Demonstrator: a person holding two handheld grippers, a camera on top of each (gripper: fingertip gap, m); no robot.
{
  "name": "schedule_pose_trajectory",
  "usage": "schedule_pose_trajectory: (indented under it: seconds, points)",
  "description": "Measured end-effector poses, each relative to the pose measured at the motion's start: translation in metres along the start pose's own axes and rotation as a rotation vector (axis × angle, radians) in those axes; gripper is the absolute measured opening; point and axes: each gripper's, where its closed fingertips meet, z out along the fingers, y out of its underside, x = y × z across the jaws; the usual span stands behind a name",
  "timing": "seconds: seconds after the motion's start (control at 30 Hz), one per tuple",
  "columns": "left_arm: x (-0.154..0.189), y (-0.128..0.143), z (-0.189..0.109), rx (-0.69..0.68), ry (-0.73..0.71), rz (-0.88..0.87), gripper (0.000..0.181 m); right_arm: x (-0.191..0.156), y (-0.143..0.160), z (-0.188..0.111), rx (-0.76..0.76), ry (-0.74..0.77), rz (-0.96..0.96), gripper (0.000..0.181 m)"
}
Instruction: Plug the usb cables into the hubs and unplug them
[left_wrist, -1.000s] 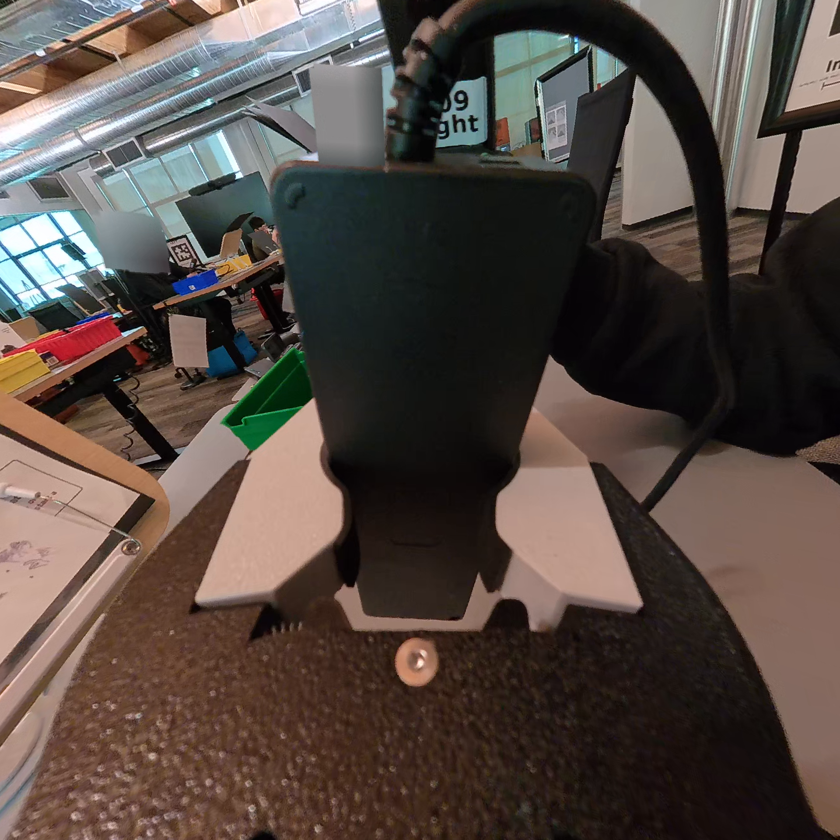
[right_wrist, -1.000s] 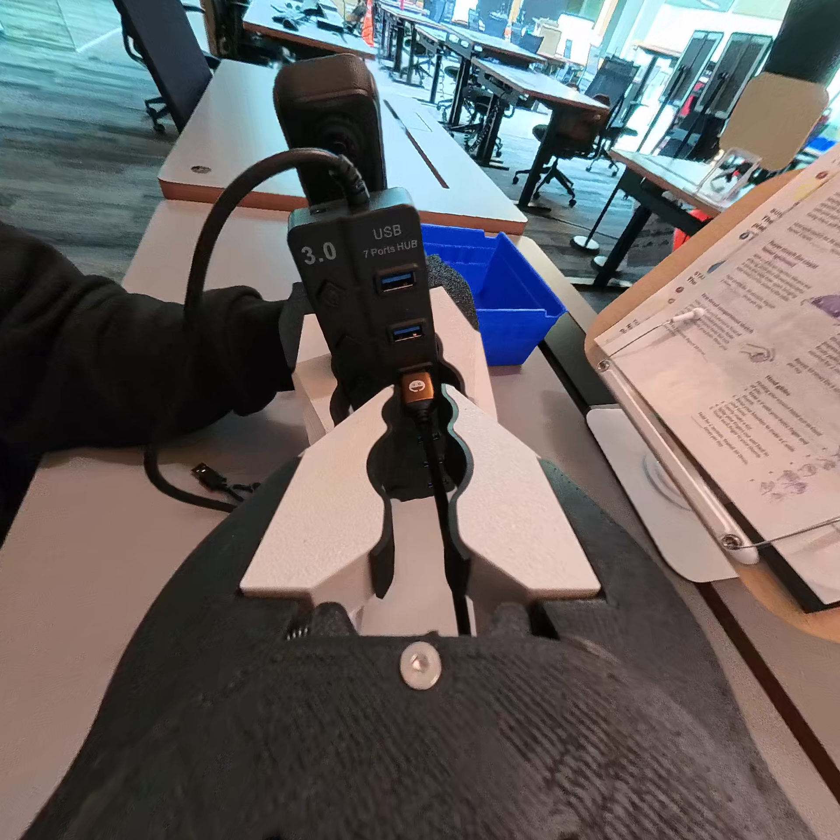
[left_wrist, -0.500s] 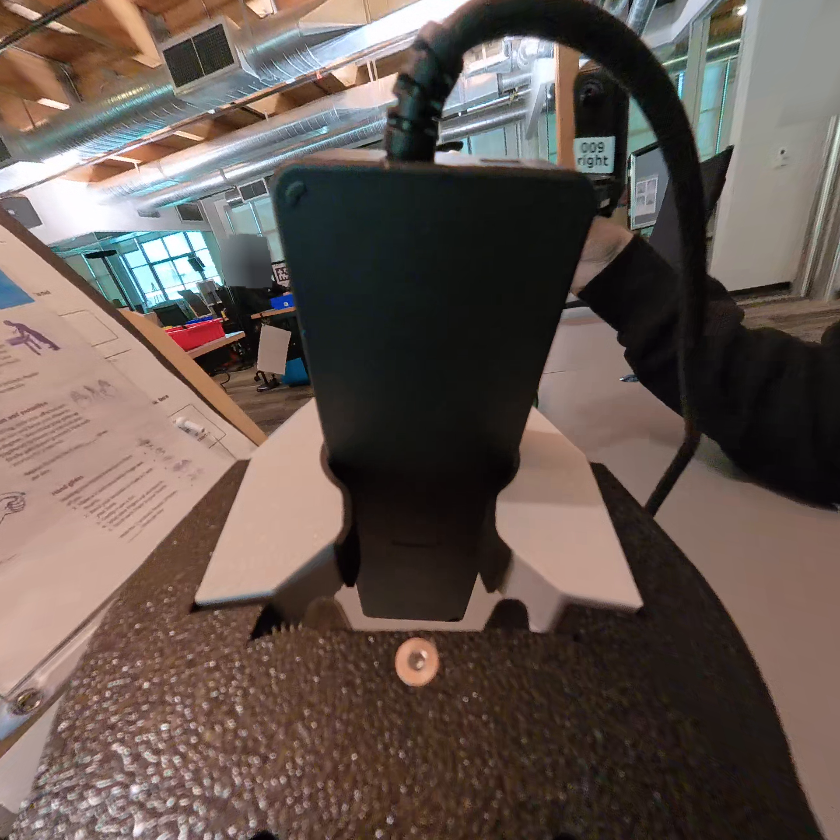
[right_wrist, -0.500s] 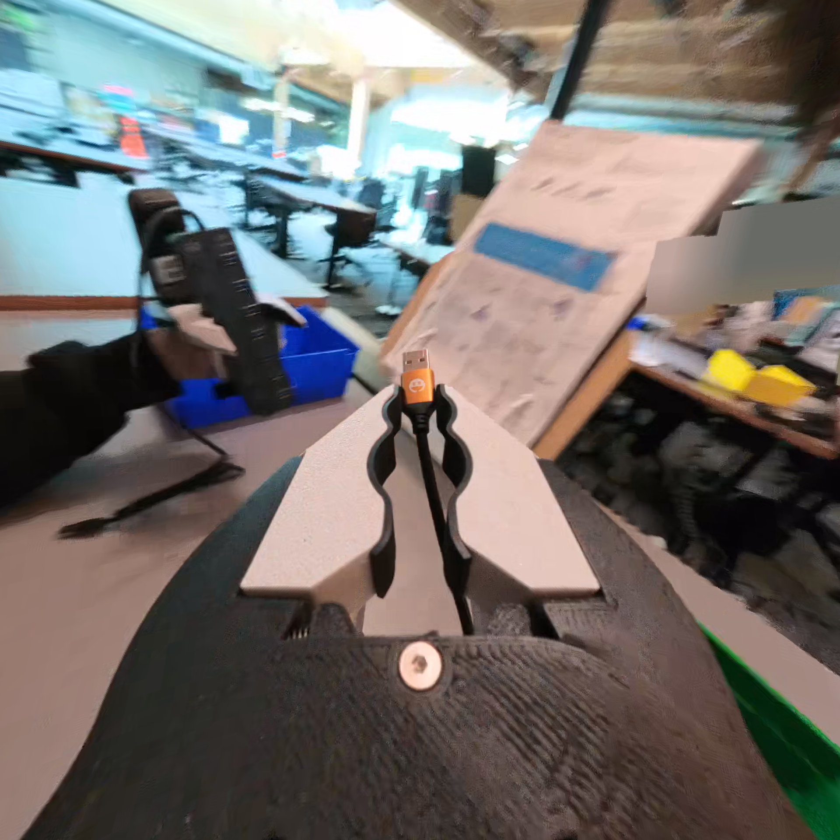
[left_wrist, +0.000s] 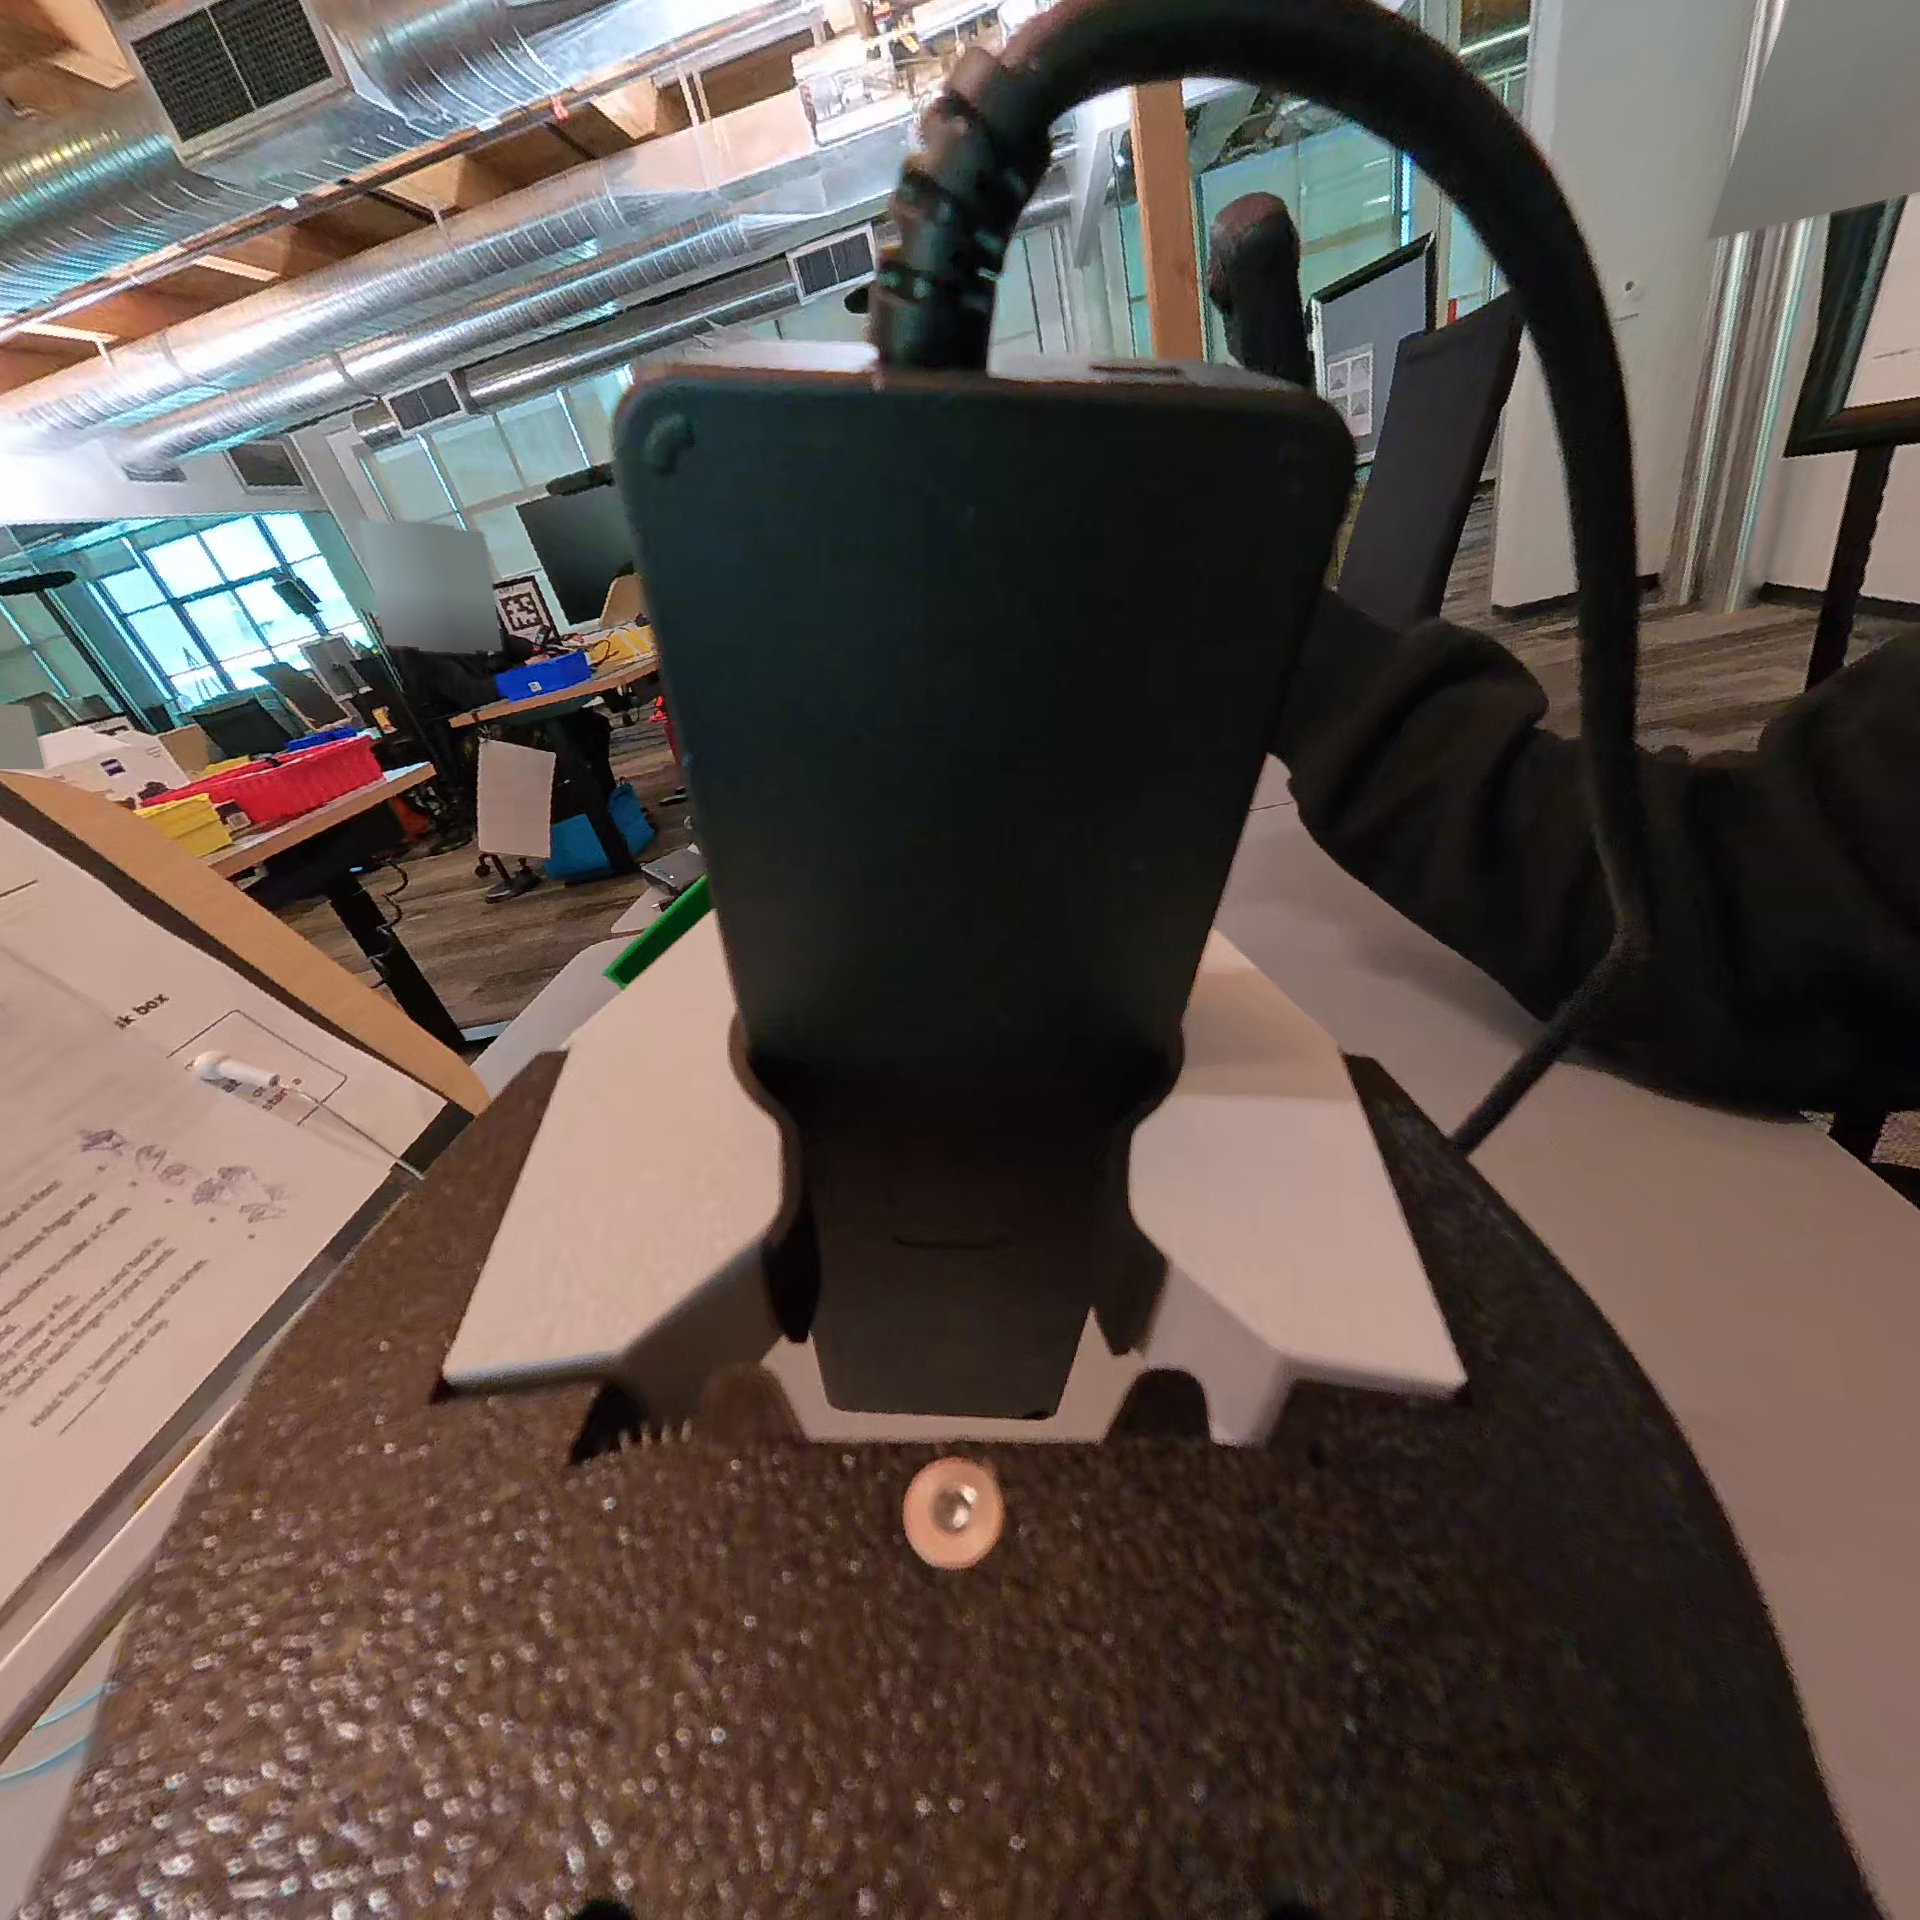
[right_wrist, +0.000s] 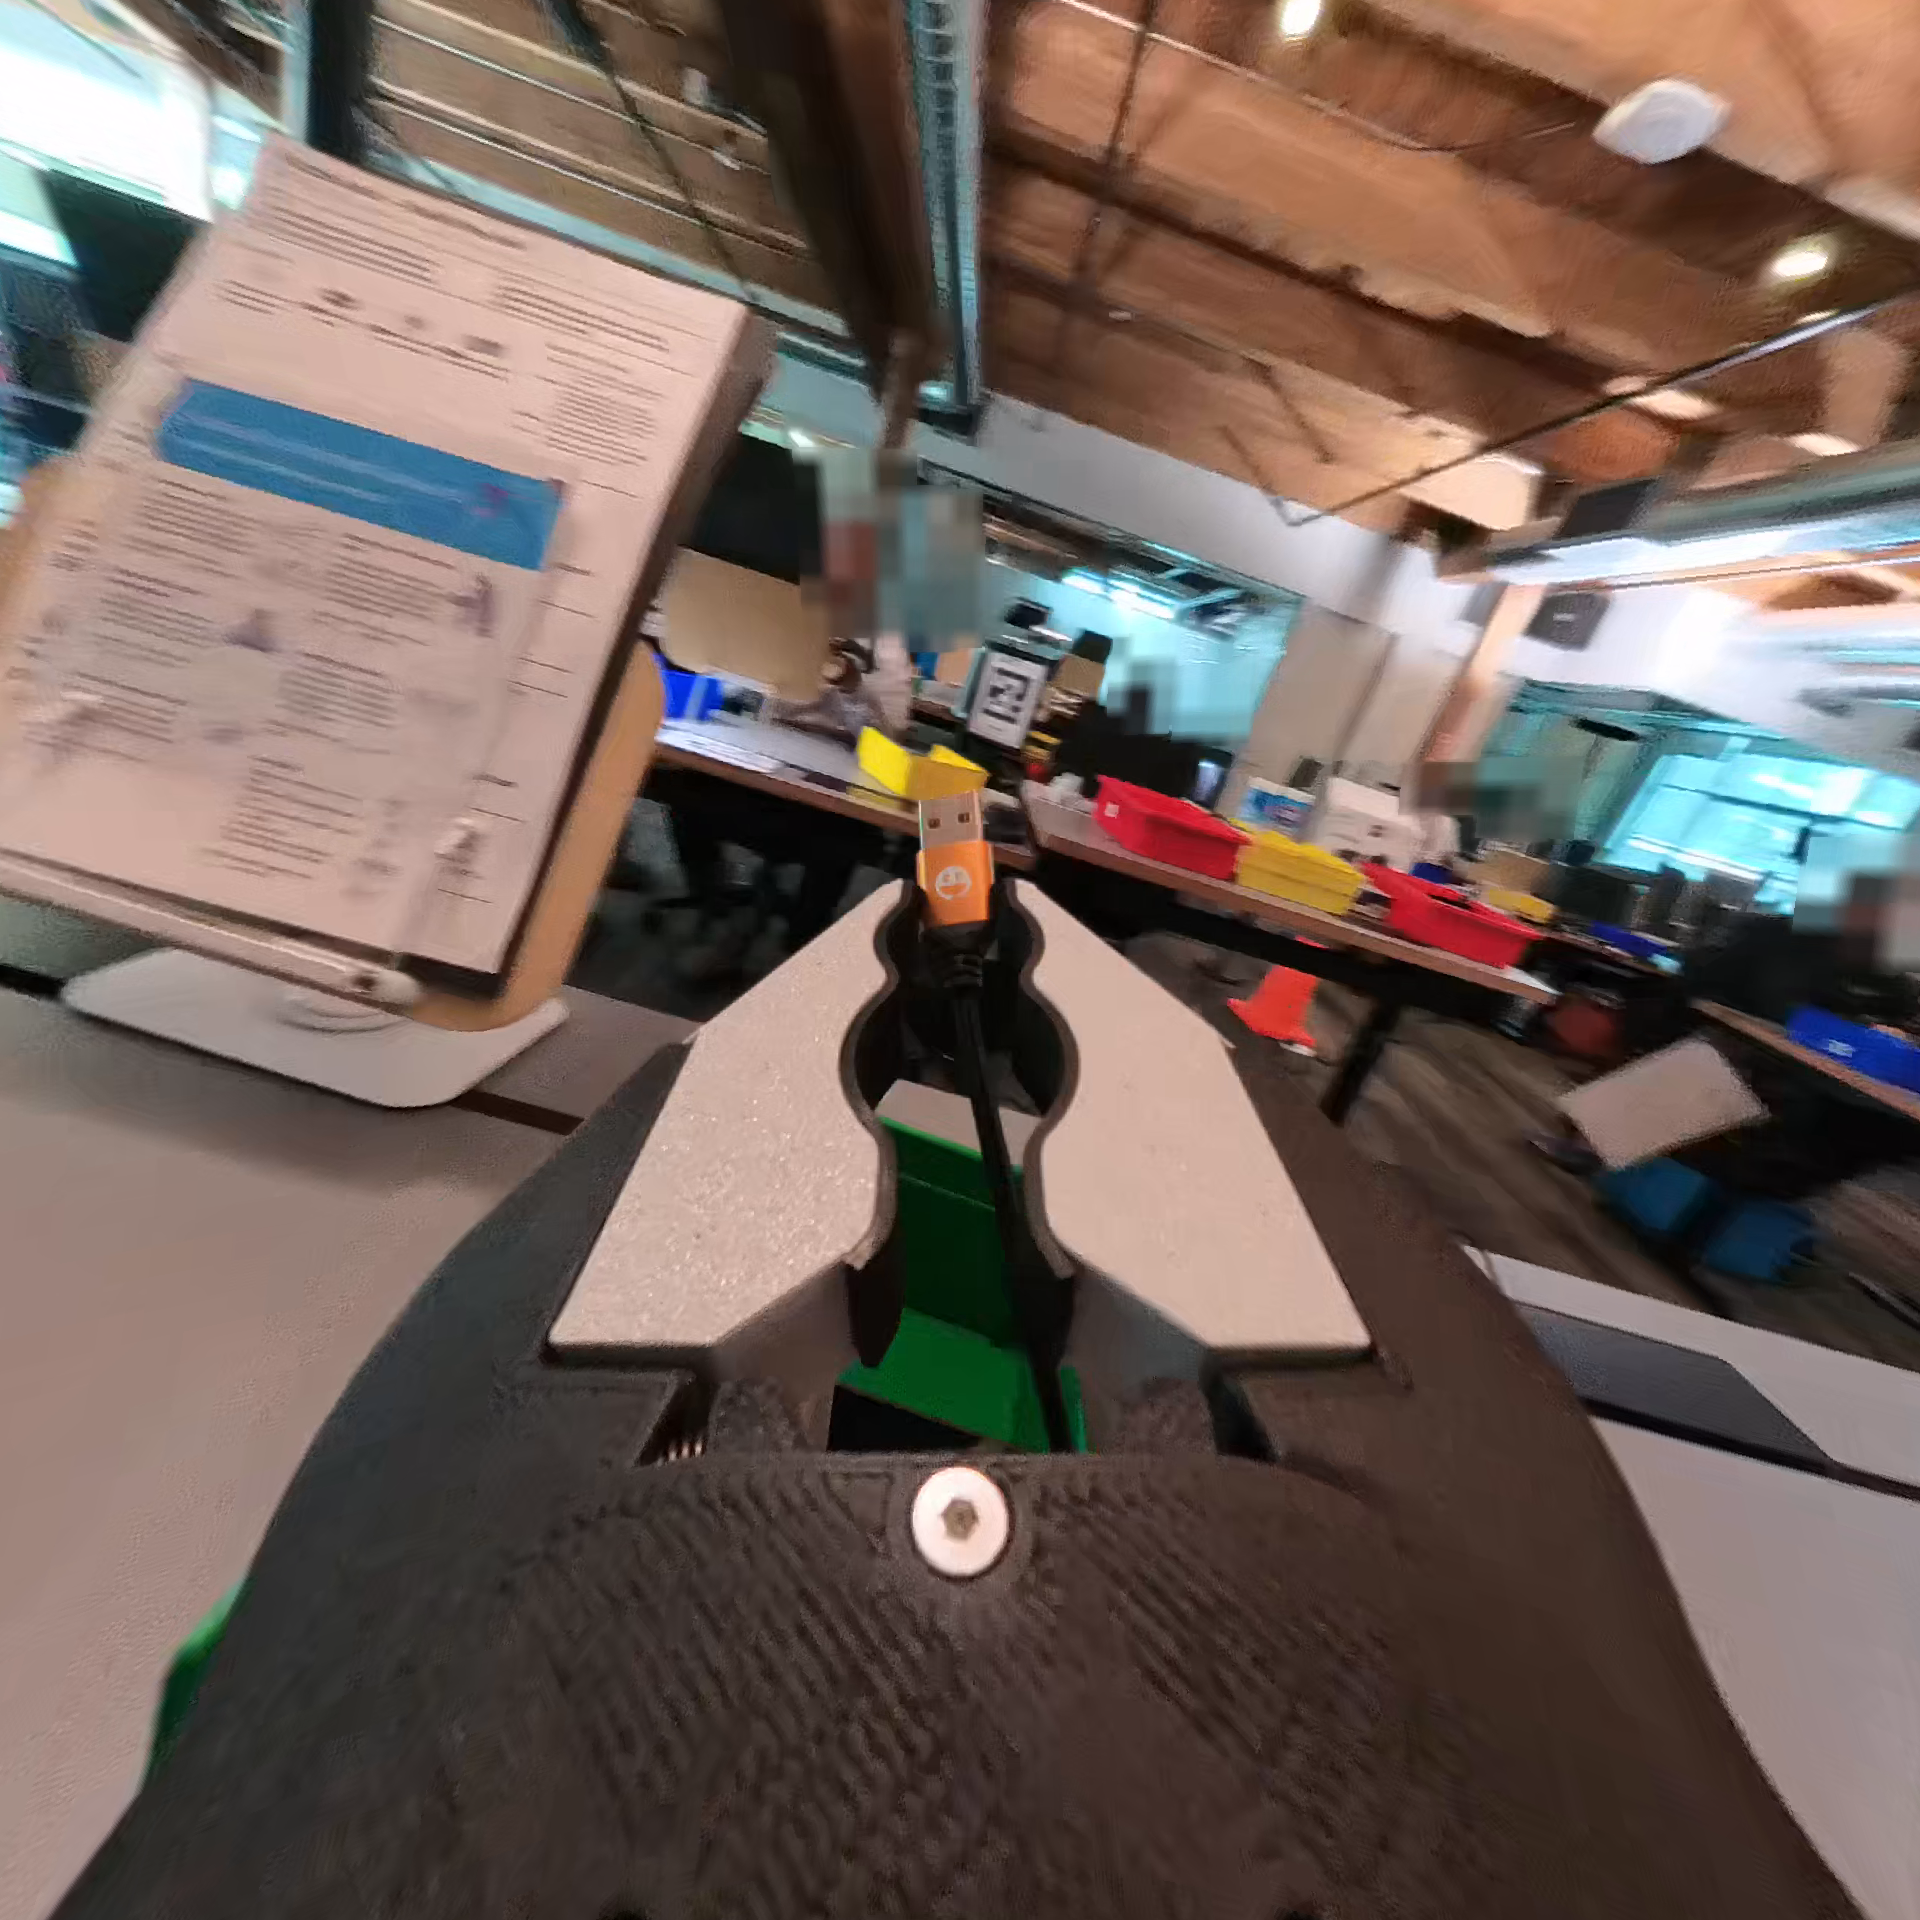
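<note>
Plug clear of hub — carry it to the green bin.

Right gripper (right_wrist: 954, 904) clamped on orange plug (right_wrist: 953, 871), left gripper (left_wrist: 961, 1174) clamped on hub (left_wrist: 977, 727) — lower plug over green bin (right_wrist: 940, 1309), then release.

The flat black plastic USB hub (left_wrist: 966, 748) shows only its plain back in the left wrist view, so its ports stay hidden, and its thick black cord (left_wrist: 1558, 499) arcs past the top edge. In the right wrist view motion blur smears the white instruction sheet (right_wrist: 332, 561), and the thin black cable (right_wrist: 997, 1174) behind the orange plug disappears into the gripper body.
</note>
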Motion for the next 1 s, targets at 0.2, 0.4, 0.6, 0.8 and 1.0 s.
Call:
schedule_pose_trajectory:
  seconds: [0.2,0.4,0.6,0.8,1.0]
  points:
    - [0.002,-0.001,0.003,-0.007,0.006,-0.007,0.060,-0.036,0.056,0.011,-0.217,-0.264,0.085,0.013]
    - [0.005,-0.004,0.008,-0.040,0.002,-0.010,0.060,-0.079,0.158,-0.011,-0.766,-0.481,0.051,0.012]
    - [0.005,-0.003,0.009,-0.046,0.003,-0.017,0.061,-0.070,0.218,-0.019,-0.991,-0.432,-0.199,0.043]
    - [0.004,-0.010,0.009,-0.006,-0.002,-0.043,0.061,-0.107,0.113,0.009,-0.495,-0.542,-0.072,0.059]
    - [0.015,-0.032,0.010,0.100,0.063,-0.080,0.061,-0.249,0.016,-0.017,-0.131,-1.099,0.067,0.092]
